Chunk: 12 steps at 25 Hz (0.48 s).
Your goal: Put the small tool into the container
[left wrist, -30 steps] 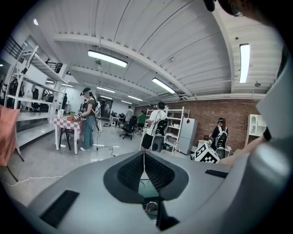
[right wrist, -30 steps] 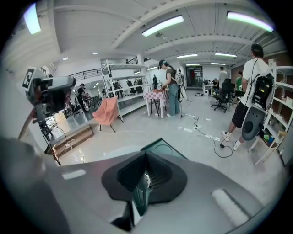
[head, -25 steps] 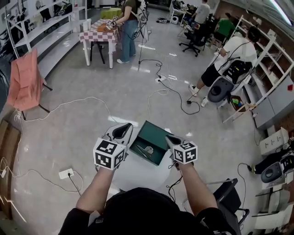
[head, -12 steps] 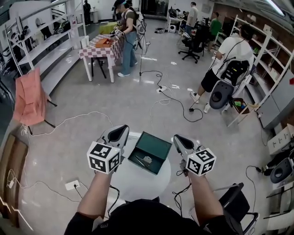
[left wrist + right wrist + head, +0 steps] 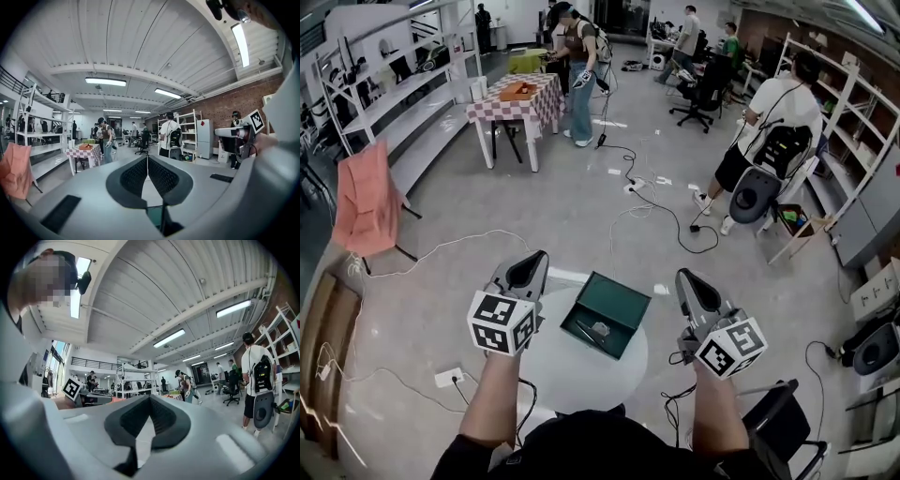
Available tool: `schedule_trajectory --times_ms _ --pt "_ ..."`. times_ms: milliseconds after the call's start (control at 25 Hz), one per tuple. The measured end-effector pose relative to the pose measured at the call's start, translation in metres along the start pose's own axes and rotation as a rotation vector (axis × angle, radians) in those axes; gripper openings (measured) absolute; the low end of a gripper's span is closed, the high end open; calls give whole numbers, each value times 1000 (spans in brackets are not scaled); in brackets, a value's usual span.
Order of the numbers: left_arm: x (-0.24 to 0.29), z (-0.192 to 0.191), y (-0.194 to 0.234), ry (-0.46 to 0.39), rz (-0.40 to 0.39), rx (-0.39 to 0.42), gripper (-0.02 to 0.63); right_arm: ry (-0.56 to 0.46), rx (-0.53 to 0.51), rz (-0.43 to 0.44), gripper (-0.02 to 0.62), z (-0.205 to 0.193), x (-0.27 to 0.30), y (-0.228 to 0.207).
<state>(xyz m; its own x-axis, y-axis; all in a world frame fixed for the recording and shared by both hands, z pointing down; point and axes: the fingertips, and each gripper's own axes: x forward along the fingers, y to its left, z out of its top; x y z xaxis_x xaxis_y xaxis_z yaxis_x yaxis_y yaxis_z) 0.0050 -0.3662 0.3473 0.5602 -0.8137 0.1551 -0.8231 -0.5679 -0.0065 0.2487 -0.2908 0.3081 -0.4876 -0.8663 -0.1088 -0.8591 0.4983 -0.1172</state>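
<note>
Workshop floor [image 5: 534, 206] spreads wide and grey around us, with white shelving [image 5: 403, 103] along the left wall and more racks on the right. Several people stand about: one person [image 5: 581, 66] beside a checked table [image 5: 520, 98], another with a backpack [image 5: 773, 122] facing the right-hand racks. An orange cloth [image 5: 361, 202] hangs over a chair at the left, and cables [image 5: 661, 202] trail across the floor. Directly below us sits a round white surface [image 5: 581, 366], and on its far part rests the open green container [image 5: 614, 298], turned at an angle. We hold the left tool [image 5: 532, 262] just to the left of the container and the right tool [image 5: 686, 279] to its right, both raised clear of it and touching nothing. In the left gripper view the left tool [image 5: 147, 159] has its jaws pressed together with nothing between them. The right gripper view shows the right tool [image 5: 150, 399] likewise closed and empty. Inside the container, toward its near edge, lies the small silvery piece [image 5: 601, 328].
</note>
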Motion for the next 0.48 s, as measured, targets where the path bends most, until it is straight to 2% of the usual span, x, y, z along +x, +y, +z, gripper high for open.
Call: schedule_trajectory --times_ms 200,480 --pt "-7 -4 0 -3 8 -16 12 -36 -77 1 9 6 -7 14" --pt "-4 -13 0 4 10 -31 12 -21 -68 -7 8 -7 -4 8"
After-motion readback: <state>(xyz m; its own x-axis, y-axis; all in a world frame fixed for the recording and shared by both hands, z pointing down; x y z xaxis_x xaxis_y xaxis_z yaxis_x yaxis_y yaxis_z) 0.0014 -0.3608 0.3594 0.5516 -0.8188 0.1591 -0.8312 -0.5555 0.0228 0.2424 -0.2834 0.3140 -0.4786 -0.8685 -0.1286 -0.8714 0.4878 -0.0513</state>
